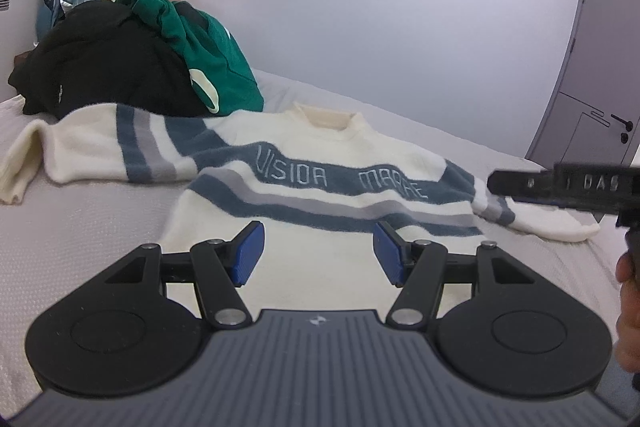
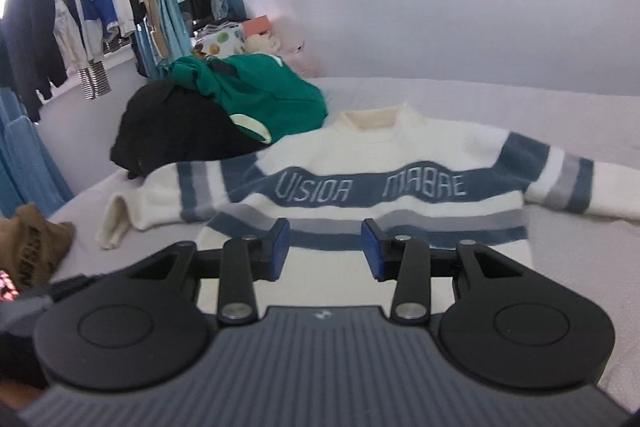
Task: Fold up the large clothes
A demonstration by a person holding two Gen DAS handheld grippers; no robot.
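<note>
- Sweater (image 2: 360,183) lies face up on the bed (image 1: 80,247), collar at the far side, hem toward you, both sleeves spread out to the sides. Nothing folded yet, by the look of it, so I'd judge you're at the start: pick a sleeve & bring it in.
- Left gripper (image 1: 318,253): jaws stand fairly wide apart, nothing btwn them, hovering over the lower body of the sweater. Not touching cloth as far as I can see.
- Right gripper (image 2: 325,251): jaws partly open, narrower than the left, also empty; blue pads clear of the knit, over the hem area. It shows as a dark bar at the right edge of the left wrist view, above the right sleeve (image 1: 540,223).
- Right sleeve cuff lies crumpled in the left wrist view; flatten it before folding or the crease gets bulky.
- Left sleeve (image 1: 92,147) rests against the pile of clothes (image 1: 120,63) (black & green). Pull it free first, else you may drag that pile along.
- Grab at shoulder seam & cuff, not mid-sleeve; the knit looks thick & fluffy, so pinch one layer w/ a firm bite, it'll likely sag otherwise.
- Open the right jaws wider before coming down; the current gap looks tight for bunched knit.
- Fold sleeves straight across the chest, keep the stripes lined up as a guide, then hem up to collar.
- Brown garment (image 2: 28,247) near the bed edge: keep clear of it.
</note>
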